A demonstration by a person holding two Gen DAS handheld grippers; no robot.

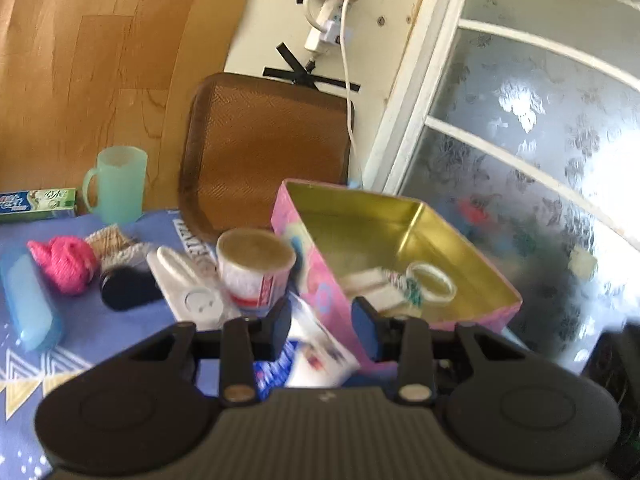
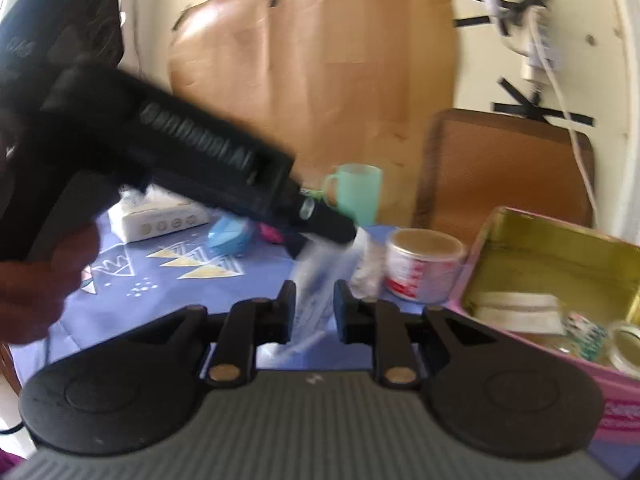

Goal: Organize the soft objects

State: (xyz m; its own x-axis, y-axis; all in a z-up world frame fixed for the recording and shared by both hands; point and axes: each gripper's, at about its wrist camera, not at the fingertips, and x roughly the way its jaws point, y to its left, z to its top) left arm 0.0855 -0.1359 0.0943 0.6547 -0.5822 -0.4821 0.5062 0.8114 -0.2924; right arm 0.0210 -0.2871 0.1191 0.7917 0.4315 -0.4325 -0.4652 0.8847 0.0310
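white pouch, crumpled, blurred, between left tongs

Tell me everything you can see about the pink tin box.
The tin is an open rectangular box with no lid in sight, pink printed outside, shiny gold metal inside. It sits on the blue cloth, right of the tape roll. Inside lie white folded pieces, a patterned bundle and a clear ring. Neither claw touches it.
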